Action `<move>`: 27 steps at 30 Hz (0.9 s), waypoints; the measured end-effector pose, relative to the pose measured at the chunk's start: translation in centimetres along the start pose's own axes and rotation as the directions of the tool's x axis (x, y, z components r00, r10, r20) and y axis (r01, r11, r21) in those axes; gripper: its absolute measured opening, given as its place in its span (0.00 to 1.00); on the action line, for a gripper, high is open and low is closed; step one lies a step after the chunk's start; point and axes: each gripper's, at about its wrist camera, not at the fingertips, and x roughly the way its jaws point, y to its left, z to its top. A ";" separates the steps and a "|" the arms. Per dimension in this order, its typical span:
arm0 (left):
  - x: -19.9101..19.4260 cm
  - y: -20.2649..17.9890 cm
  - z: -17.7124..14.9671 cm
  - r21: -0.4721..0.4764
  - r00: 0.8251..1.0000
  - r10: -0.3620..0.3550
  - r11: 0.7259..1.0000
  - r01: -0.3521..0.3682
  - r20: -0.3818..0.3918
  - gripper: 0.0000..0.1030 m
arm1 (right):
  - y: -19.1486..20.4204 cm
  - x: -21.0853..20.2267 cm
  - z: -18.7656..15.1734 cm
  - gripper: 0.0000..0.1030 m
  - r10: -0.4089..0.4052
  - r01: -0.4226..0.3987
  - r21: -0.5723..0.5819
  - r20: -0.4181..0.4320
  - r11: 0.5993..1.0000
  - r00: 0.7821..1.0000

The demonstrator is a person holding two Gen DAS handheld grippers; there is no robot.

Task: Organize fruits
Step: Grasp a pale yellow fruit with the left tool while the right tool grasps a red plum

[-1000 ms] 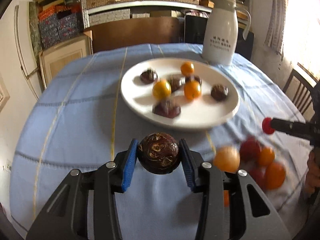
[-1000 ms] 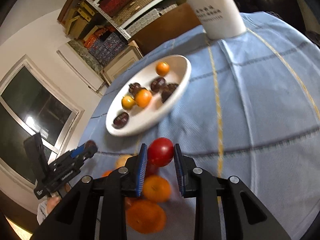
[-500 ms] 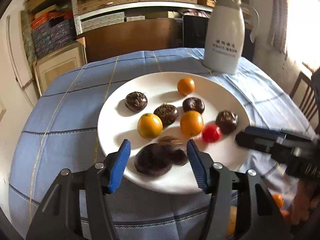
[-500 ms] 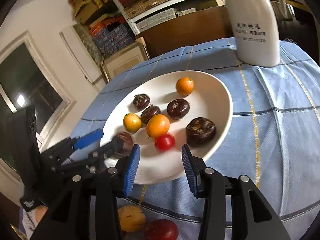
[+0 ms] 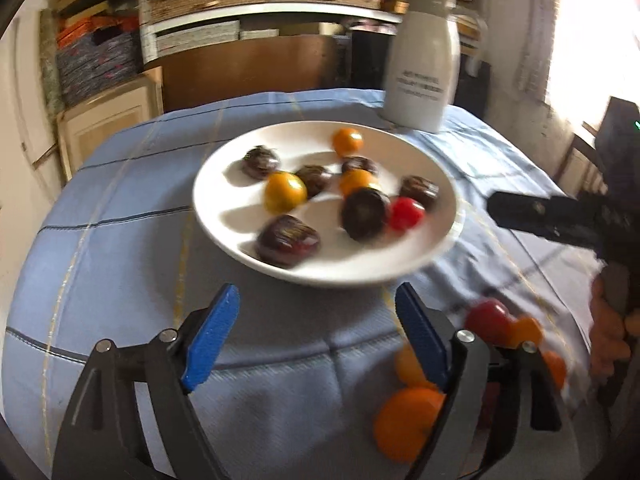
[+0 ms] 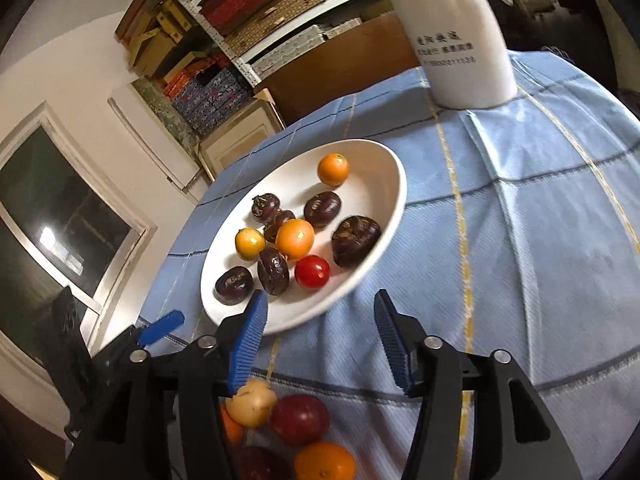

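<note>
**Fruits: most on the white plate, a loose cluster beside it**

Fruits fill the white plate (image 6: 394,184) that sits on the blue checked tabletop (image 6: 520,216). In the right wrist view the plate holds a red tomato (image 6: 312,271), three orange or yellow fruits, one of them an orange fruit (image 6: 333,169) near the far rim, and six dark purple-brown fruits, the biggest being the dark fruit (image 6: 355,240) close to the right rim. The red tomato lies just beside another dark fruit and an orange one.

Off the plate, on the cloth near the camera, lies a loose cluster (image 6: 280,420): a pale yellow fruit, a dark red one, orange ones and a dark one partly hidden by the gripper frame.

The left gripper (image 5: 316,332) has just been opening; its blue pads stand spread with nothing between them, hovering over the cloth just short of the plate's near rim. The right gripper (image 6: 318,344) has likewise been opening and is spread and empty, over the cloth at the plate's edge.

A white jug (image 6: 452,36) stands upright beyond the plate.
</note>
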 end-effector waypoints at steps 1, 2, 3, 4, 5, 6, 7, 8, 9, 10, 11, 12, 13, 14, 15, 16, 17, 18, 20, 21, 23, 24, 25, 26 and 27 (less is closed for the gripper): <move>-0.2 -0.6 -0.2 0.026 1.000 -0.010 1.000 0.010 0.005 0.77 | -0.3 -0.3 -0.2 0.57 0.000 0.000 0.011 -0.002 1.000 1.000; -0.3 -1.3 -0.4 0.051 1.000 -0.018 0.999 0.018 0.009 0.77 | -0.6 -0.5 -0.4 0.58 0.003 -0.003 0.020 -0.003 1.000 1.000; -0.3 -1.7 -0.5 0.065 1.000 -0.025 0.998 0.024 0.009 0.77 | -0.8 -0.8 -0.6 0.59 0.005 -0.005 0.026 -0.003 1.000 1.000; -0.2 -2.3 -0.7 0.088 0.999 -0.038 0.995 0.037 0.005 0.77 | -0.9 -1.0 -0.8 0.60 0.006 -0.006 0.029 -0.003 1.000 1.000; -0.1 -2.7 -0.8 0.103 0.999 -0.043 0.994 0.043 0.000 0.77 | -1.0 -1.3 -0.9 0.61 0.007 -0.007 0.032 -0.001 0.999 1.000; 0.0 -3.1 -0.9 0.118 0.999 -0.046 0.992 0.046 -0.004 0.77 | -1.1 -1.4 -1.0 0.62 0.009 -0.009 0.033 0.001 0.999 1.000; 0.1 -3.5 -1.0 0.135 0.999 -0.051 0.990 0.051 -0.011 0.77 | -1.1 -1.6 -1.1 0.63 0.011 -0.012 0.033 0.004 0.999 1.000; 0.2 -3.7 -1.1 0.145 0.998 -0.058 0.988 0.060 -0.017 0.77 | -1.1 -1.8 -1.2 0.63 0.013 -0.013 0.032 0.008 0.999 1.000; 0.4 -4.1 -1.3 0.160 0.997 -0.071 0.984 0.074 -0.029 0.78 | -1.0 -1.9 -1.2 0.64 0.014 -0.015 0.031 0.010 0.999 1.000; 0.5 -4.4 -1.4 0.171 0.997 -0.074 0.982 0.080 -0.038 0.81 | -1.0 -2.0 -1.2 0.65 0.016 -0.016 0.030 0.012 0.999 1.000; 0.9 -4.9 -1.6 0.195 0.996 -0.064 0.978 0.075 -0.059 0.82 | -0.9 -2.0 -1.2 0.65 0.015 -0.015 0.027 0.010 1.000 1.000; 1.4 -5.2 -1.8 0.213 0.996 -0.045 0.975 0.060 -0.074 0.83 | -0.8 -2.0 -1.2 0.65 0.015 -0.015 0.026 0.008 1.000 1.000; 1.8 -5.4 -2.0 0.222 0.996 -0.029 0.974 0.047 -0.086 0.87 | -0.8 -2.0 -1.2 0.65 0.015 -0.015 0.026 0.006 1.000 1.000; 1.8 -5.1 -1.9 0.206 0.995 -0.032 0.977 0.050 -0.090 0.87 | -0.8 -2.0 -1.2 0.65 0.016 -0.016 0.024 0.002 1.000 1.000; 1.9 -4.6 -1.8 0.190 0.995 -0.026 0.981 0.043 -0.093 0.88 | -0.7 -2.0 -1.3 0.65 0.016 -0.016 0.022 0.000 1.000 1.000; 2.0 -4.2 -1.8 0.178 0.995 -0.013 0.984 0.031 -0.098 0.88 | -0.6 -2.0 -1.3 0.65 0.016 -0.016 0.020 -0.001 1.000 1.000; 2.1 -3.7 -1.7 0.163 0.995 -0.001 0.986 0.018 -0.100 0.88 | -0.5 -2.0 -1.3 0.65 0.015 -0.015 0.016 -0.002 1.000 1.000; 2.1 -3.2 -1.7 0.149 0.995 0.010 0.989 0.005 -0.100 0.88 | -0.4 -2.0 -1.4 0.65 0.015 -0.015 0.012 -0.004 1.000 1.000; 2.0 -2.5 -1.7 0.133 0.995 0.034 0.991 -0.021 -0.095 0.86 | -0.2 -1.9 -1.5 0.65 0.015 -0.015 0.002 -0.012 1.000 1.000; 1.8 -2.2 -1.7 0.127 0.995 0.051 0.991 -0.039 -0.088 0.81 | -0.1 -1.9 -1.5 0.65 0.014 -0.014 -0.004 -0.017 1.000 1.000; 1.3 -1.4 -1.6 0.107 0.995 0.070 0.992 -0.062 -0.069 0.73 | 0.2 -1.7 -1.7 0.65 0.013 -0.014 -0.018 -0.026 1.000 1.000; 1.2 -1.0 -1.5 0.097 0.995 0.078 0.993 -0.071 -0.065 0.72 | 0.4 -1.7 -1.8 0.65 0.013 -0.014 -0.027 -0.032 1.000 0.999; 1.2 -0.4 -1.4 0.076 0.995 0.079 0.994 -0.074 -0.065 0.70 | 0.6 -1.6 -1.9 0.65 0.014 -0.015 -0.038 -0.039 0.999 0.999; 1.2 -0.1 -1.4 0.060 0.995 0.072 0.996 -0.068 -0.068 0.69 | 0.9 -1.4 -2.1 0.65 0.013 -0.016 -0.055 -0.050 0.998 0.999; 1.3 0.2 -1.3 0.045 0.996 0.060 0.997 -0.056 -0.073 0.67 | 1.2 -1.3 -2.3 0.65 0.013 -0.018 -0.072 -0.062 0.997 0.998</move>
